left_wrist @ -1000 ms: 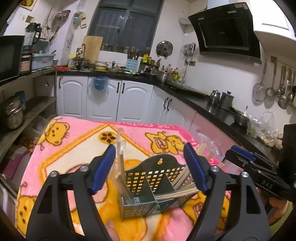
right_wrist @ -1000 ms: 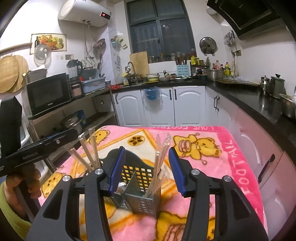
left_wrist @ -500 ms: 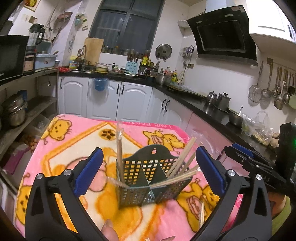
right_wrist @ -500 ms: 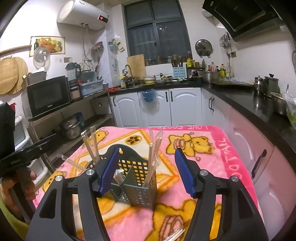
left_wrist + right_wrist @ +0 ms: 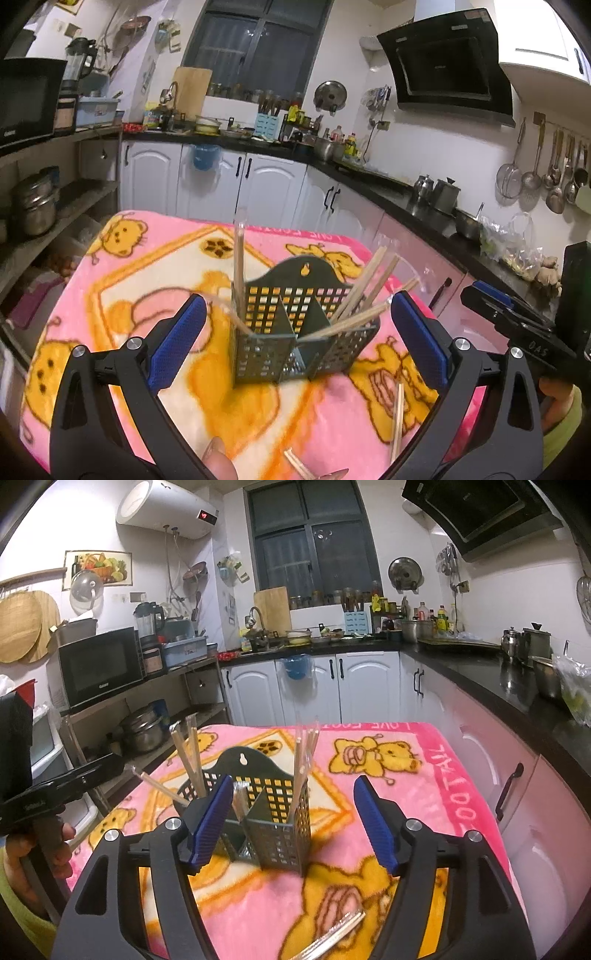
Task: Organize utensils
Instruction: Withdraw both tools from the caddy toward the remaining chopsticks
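A dark green perforated utensil caddy (image 5: pixel 295 332) stands upright on the pink bear blanket (image 5: pixel 147 266). Bare wooden chopsticks (image 5: pixel 364 291) lean in its right compartment, and wrapped chopsticks (image 5: pixel 238 266) stand in its left one. My left gripper (image 5: pixel 295 350) is open and empty, just in front of the caddy. Loose chopsticks (image 5: pixel 397 417) lie on the blanket near it. In the right wrist view the caddy (image 5: pixel 266 812) sits between the fingers of my open, empty right gripper (image 5: pixel 291 827). A metal utensil (image 5: pixel 332 938) lies on the blanket below it.
The blanket covers a table with kitchen cabinets (image 5: pixel 332 686) behind. A black counter (image 5: pixel 517 679) with pots runs along the right. Shelves with a microwave (image 5: pixel 99 664) and pots stand at the left. The other gripper shows at the edge of each view.
Both grippers have opened wider and drawn back from the caddy. Loose chopsticks and a metal utensil on the blanket have come into view.
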